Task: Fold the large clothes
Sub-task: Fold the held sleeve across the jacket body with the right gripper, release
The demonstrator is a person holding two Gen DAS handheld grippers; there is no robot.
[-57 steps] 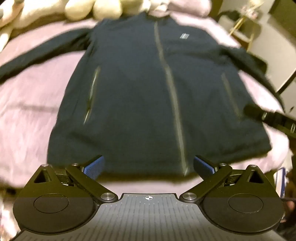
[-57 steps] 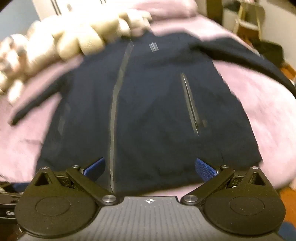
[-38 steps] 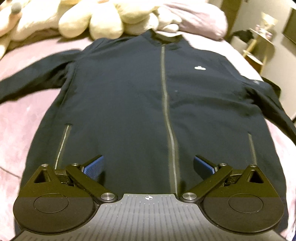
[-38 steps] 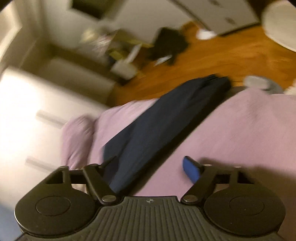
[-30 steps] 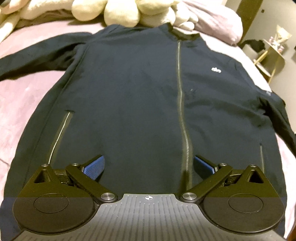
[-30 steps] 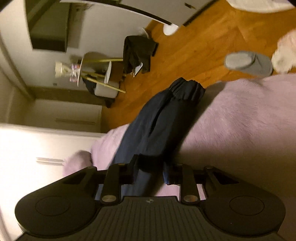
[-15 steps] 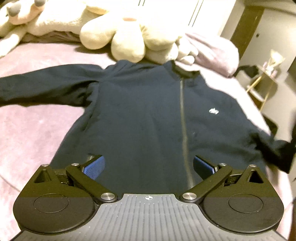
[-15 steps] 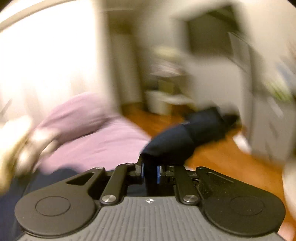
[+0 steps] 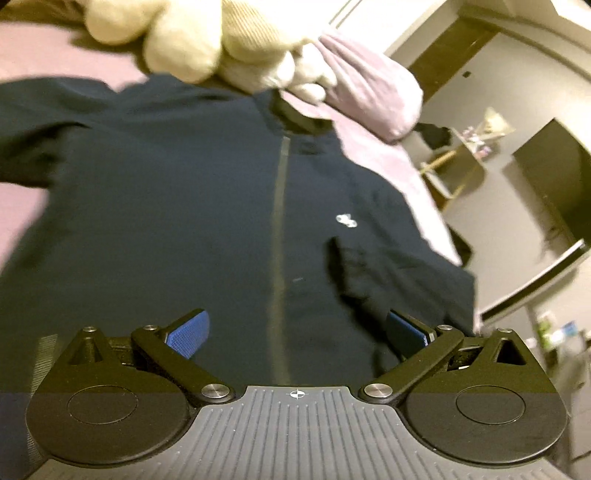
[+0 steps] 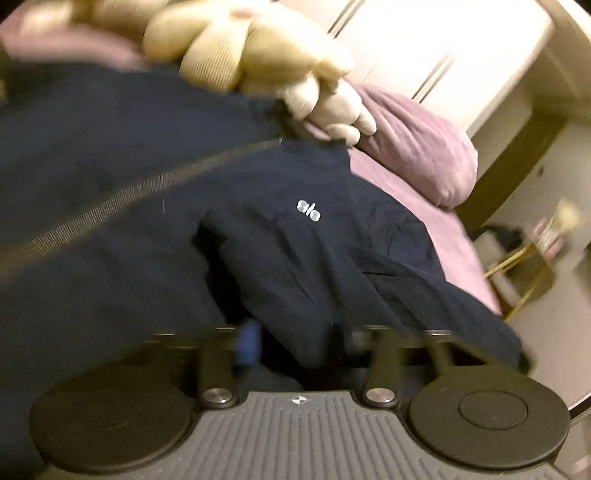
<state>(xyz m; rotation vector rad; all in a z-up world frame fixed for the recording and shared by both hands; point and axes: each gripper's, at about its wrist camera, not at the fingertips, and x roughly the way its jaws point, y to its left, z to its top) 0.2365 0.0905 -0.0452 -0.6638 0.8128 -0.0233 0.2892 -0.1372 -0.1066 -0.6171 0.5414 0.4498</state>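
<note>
My right tool (image 10: 291,345) has carried the sleeve (image 10: 295,280) onto the jacket (image 9: 184,221), fingers blurred mid-release; left tool (image 9: 295,332) idles open.

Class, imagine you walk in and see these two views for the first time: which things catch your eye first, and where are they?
A dark navy zip jacket fills both views, spread front-up on the purple bed cover, its right sleeve folded in across the chest below the small white logo. Cream plush toys crowd the head of the bed above its collar. The left tool hangs open over the hem.
</note>
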